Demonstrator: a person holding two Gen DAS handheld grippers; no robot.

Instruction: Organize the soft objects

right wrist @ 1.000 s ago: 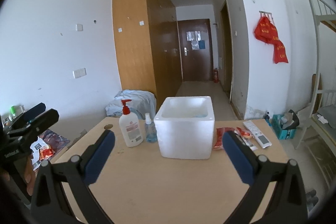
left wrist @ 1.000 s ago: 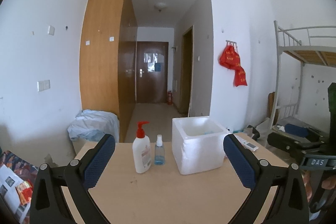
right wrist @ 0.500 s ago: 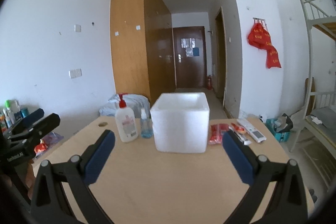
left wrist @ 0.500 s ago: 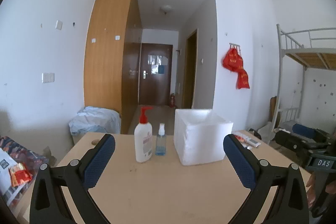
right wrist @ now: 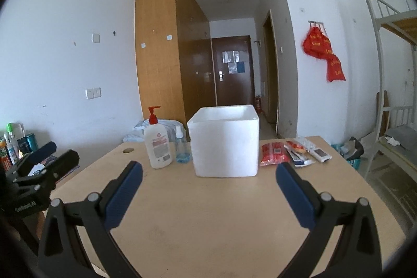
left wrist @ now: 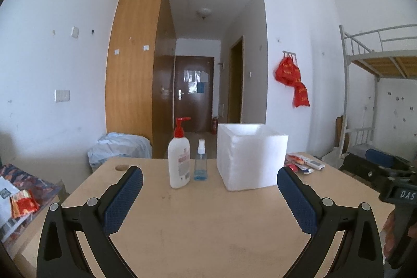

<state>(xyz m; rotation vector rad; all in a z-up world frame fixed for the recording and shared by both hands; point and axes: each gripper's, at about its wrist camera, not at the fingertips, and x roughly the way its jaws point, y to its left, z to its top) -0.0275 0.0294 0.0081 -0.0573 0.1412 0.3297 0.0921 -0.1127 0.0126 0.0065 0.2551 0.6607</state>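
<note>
Both the left gripper (left wrist: 209, 189) and right gripper (right wrist: 209, 185) gape above the table (right wrist: 208, 212).

A white foam box (right wrist: 224, 142) is seen standing on a light wooden table (right wrist: 208, 212), its top open. Just to its left a small clear spray bottle (right wrist: 181, 147) and a white pump bottle (right wrist: 157, 145) with a red pump are placed. To its right, red packets (right wrist: 273, 154) and a remote control (right wrist: 319, 154) are laid. The right gripper (right wrist: 208, 189) is held wide apart above the bare tabletop, nothing between its blue pads (right wrist: 122, 197). The left gripper (right wrist: 45, 160) is seen at the left edge.
</note>
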